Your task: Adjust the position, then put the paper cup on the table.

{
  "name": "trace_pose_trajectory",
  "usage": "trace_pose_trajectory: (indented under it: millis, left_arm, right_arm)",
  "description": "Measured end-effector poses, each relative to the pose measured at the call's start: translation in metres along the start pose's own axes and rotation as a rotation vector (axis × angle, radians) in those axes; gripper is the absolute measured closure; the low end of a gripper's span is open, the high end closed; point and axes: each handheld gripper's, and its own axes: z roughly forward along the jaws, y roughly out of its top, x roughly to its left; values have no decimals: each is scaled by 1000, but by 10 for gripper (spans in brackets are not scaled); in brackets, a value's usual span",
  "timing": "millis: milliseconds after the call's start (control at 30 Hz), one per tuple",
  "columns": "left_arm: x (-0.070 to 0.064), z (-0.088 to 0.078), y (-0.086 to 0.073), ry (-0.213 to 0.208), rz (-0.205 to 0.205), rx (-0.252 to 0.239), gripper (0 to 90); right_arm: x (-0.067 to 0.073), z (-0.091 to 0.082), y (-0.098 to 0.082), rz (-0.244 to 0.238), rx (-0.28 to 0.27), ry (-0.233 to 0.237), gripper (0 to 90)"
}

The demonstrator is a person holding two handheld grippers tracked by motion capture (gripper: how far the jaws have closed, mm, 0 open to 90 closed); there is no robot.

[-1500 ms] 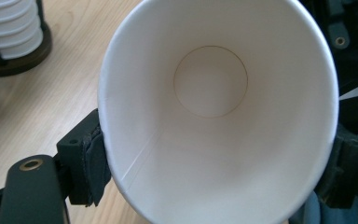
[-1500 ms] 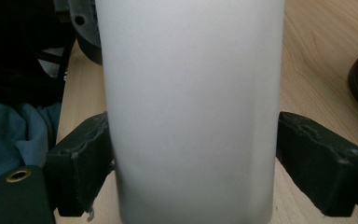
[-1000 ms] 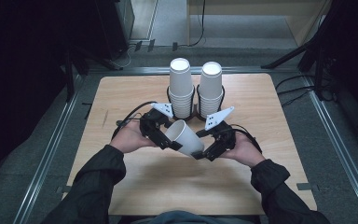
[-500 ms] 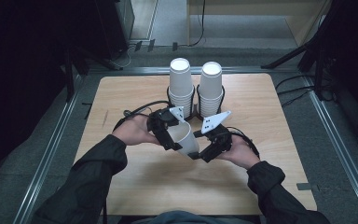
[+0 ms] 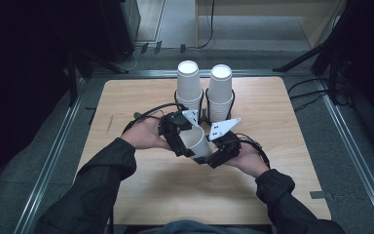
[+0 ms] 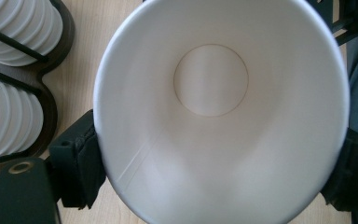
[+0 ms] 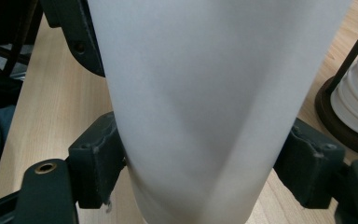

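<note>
1. High view puts the paper cup in mid-air over the near middle of the table, tilted, between the two grippers and in front of the two cup stacks.
2. Left gripper view looks straight into the cup's mouth; the left gripper has its pads pressed against the rim on both sides, so it is grasping the cup near the open end, and the wall looks slightly squeezed.
3. Right gripper view shows the cup's outer wall between the jaws of the right gripper. Its jaws have just been closing with the cup between them. The left pad touches the wall, and the right pad sits against it too, so it appears to be clamped on the lower body.
4. Compared with a second ago, the cup has been carried slightly toward the stacks, and the right gripper, then wide around it, has taken hold.
5. Both tools now hold one cup, which reads as a hand-over or a pulling-apart of nested cups; which of the two cannot be told.
6. Behind stand the left stack and right stack, upside down in a black holder.
</note>
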Motion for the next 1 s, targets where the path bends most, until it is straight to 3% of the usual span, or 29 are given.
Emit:
trace_pose_trajectory:
  millis: [67, 167, 267, 500, 733, 867, 933, 1000]
  left_arm:
    - [-1, -1, -2, 13, 18, -14, 96]
    - [-1, 1, -5, 28, -14, -44, 11]
    - [-1, 0, -11, 40, -15, -64, 0]
    - [3, -4, -30, 24, -100, -141, 0]
    - [-1, -1, -50, 5, -175, -256, 0]
    - [-4, 8, -54, 17, -215, -250, 0]
    - [-4, 11, -52, 13, -212, -230, 0]
    - [-5, 12, -51, 8, -218, -251, 0]
  right_arm:
    - [1, -1, 1, 1, -4, -5, 233]
    - [1, -2, 2, -10, 1, -14, 231]
    - [-2, -6, 1, 7, 1, -34, 230]
    - [-7, -17, -2, 20, -34, -51, 226]
    - [-8, -23, -6, 45, -70, -43, 224]
    - [-8, -23, -7, 53, -77, -33, 223]
    - [-8, -22, -8, 53, -81, -28, 223]
    - [-8, -21, -9, 53, -85, -22, 223]
